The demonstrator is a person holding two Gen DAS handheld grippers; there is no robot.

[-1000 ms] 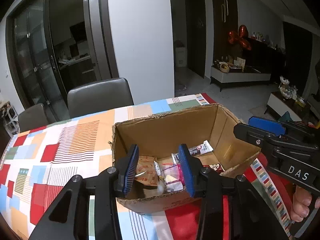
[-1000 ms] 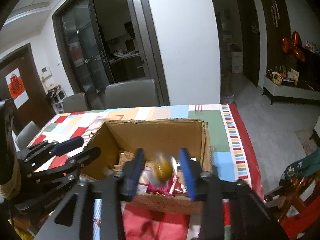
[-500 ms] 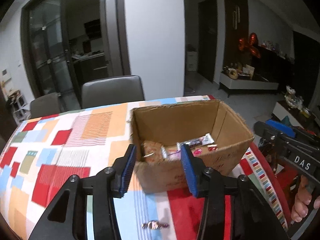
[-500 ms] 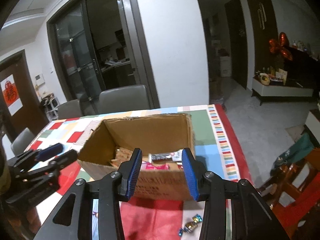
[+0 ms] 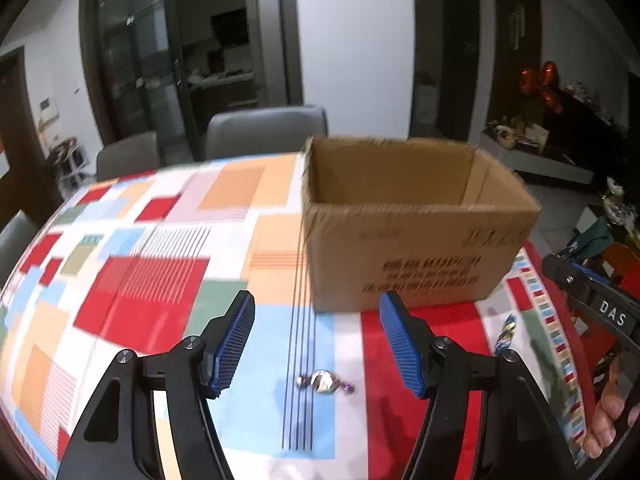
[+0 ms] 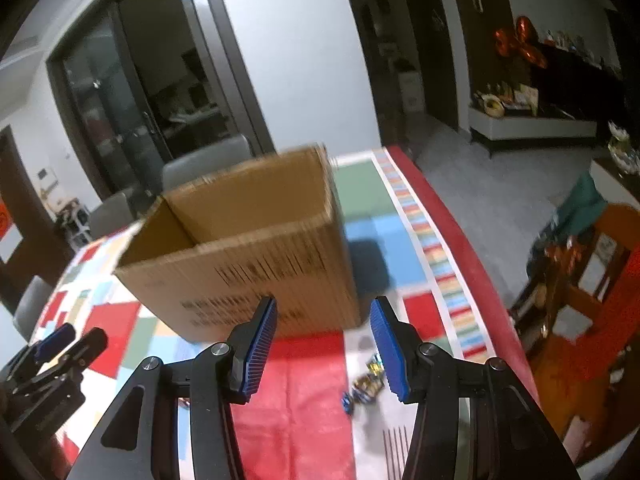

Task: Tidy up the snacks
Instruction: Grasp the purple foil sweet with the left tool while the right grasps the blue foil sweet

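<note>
An open cardboard box (image 5: 412, 248) stands on the patterned tablecloth; it also shows in the right wrist view (image 6: 256, 248). Its contents are hidden from both views. My left gripper (image 5: 316, 346) is open and empty, above a silver-purple wrapped candy (image 5: 323, 382) on the cloth in front of the box. My right gripper (image 6: 322, 350) is open and empty, above a gold-blue wrapped candy (image 6: 366, 384), which also shows in the left wrist view (image 5: 505, 332). The right gripper appears at the right edge of the left wrist view (image 5: 592, 304).
Grey chairs (image 5: 264, 132) stand behind the table. The table's right edge (image 6: 480, 280) drops to the floor, with wooden furniture (image 6: 592, 280) beyond. The left gripper body (image 6: 48, 364) sits at the lower left of the right wrist view.
Both grippers have pulled back and down from over the box toward the near table edge. The box's inside is now out of sight. Loose candies have come into view below each gripper.
</note>
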